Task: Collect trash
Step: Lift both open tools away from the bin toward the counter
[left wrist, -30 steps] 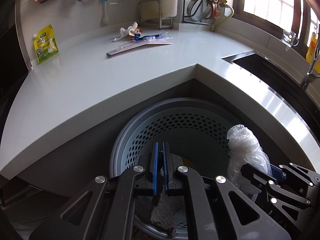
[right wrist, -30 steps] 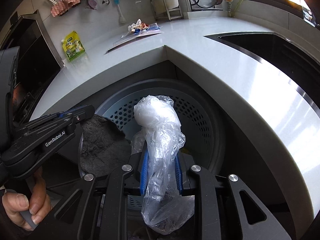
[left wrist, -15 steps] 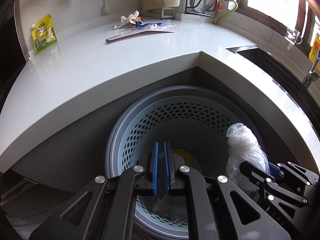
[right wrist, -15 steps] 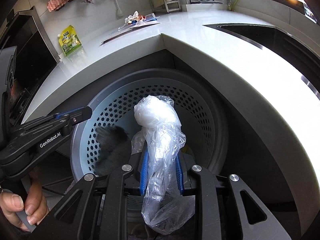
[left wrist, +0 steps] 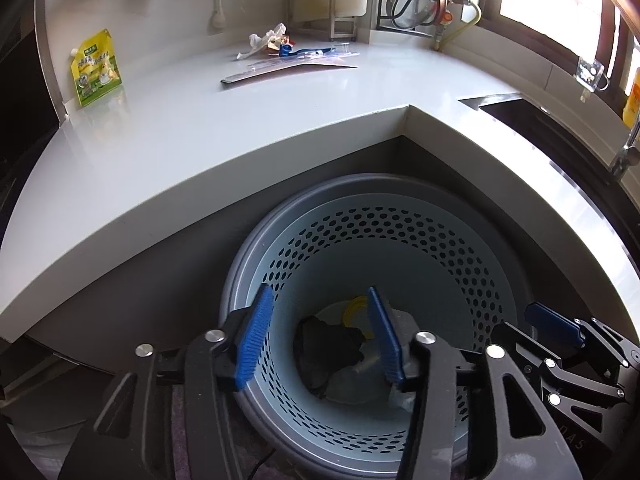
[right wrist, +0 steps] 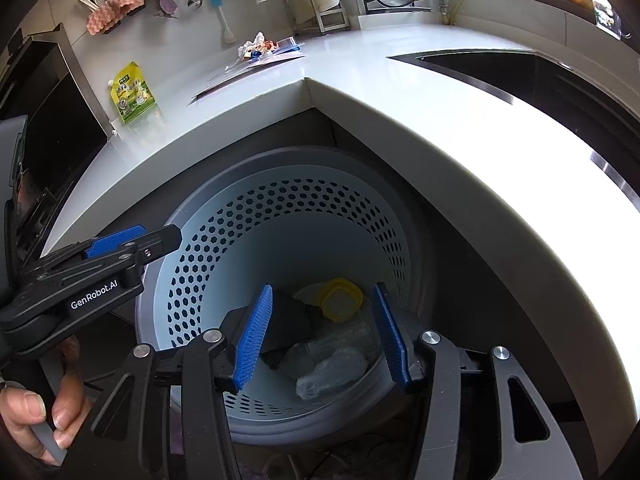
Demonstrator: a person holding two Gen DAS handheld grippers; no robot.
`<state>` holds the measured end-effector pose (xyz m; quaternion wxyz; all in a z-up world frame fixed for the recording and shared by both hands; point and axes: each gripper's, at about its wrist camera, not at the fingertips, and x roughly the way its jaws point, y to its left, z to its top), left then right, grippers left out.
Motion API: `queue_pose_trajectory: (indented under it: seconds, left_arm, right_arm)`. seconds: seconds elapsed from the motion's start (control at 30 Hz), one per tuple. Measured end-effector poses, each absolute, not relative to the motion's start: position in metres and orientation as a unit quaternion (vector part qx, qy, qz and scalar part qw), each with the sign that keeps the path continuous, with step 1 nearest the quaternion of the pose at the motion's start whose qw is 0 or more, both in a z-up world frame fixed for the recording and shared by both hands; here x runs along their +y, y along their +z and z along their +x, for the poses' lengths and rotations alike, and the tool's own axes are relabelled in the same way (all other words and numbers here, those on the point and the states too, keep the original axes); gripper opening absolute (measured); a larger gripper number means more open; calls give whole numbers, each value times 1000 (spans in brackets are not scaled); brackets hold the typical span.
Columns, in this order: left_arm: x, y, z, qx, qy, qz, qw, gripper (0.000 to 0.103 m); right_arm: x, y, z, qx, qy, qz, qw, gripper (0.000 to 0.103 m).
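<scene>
- Both sets of tongs hang over the perforated bin (left wrist: 400, 240), which sits on the floor tucked into the inner corner of the counter (left wrist: 240, 120).
- Left tongs (left wrist: 320, 336): jaws are opening, blue pads spread apart, nothing between them, just bin below.
- Right tongs (right wrist: 322, 334): same deal, jaws opening and empty, pads well apart over the bin mouth. In the left view they poke in at the lower right.
- A hand (right wrist: 28, 420) shows at the near left of the right view, wrapped round the left tool's grip.
- The trash is down at the bottom of the bin: a dark, crumpled rag-like wad (right wrist: 290, 320) on the left, and a clear, wrinkly plastic bag (right wrist: 332, 368) slumped just beside it, nearer the camera. Looks like they touch.
- Behind them lies a yellow square lid (right wrist: 342, 299), partly see-through.
- More trash is far back on the counter: a crumpled white wrapper (left wrist: 266, 40) with little colourful bits next to it, plus a long flat clear package (left wrist: 288, 67) in front of it.
- A yellow-green pouch (left wrist: 96, 68) leans against the wall on the far left.
</scene>
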<state>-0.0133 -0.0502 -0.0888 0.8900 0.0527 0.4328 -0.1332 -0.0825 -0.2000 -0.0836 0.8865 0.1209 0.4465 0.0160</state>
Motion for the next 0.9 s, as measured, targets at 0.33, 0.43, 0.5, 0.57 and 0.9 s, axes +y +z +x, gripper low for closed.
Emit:
queue_pose_trajectory:
  seconds: [0.33,0.43,0.5,0.57,0.9]
  left_arm:
    - [-48,-87,-15,423,-122,60,896,65]
    - [-46,-85,-16,415,-119,60,900,72]
    - [-43,-83,-16,410,-116,58,903,74]
    - [-42,-81,-17,406,-113,57,905,75]
    - [-28,-61,-20,377,-103,50,919,89]
  right_arm:
    - [-201,-83,-84,441,20,123,889,57]
    - [-202,-79,-85,432,21,121,893,62]
    - [-203,-77,-86,427,22,122,896,63]
    - [-203,-74,-87,423,23,124,897,64]
    - [-205,-58,-88,400,31,126,908,70]
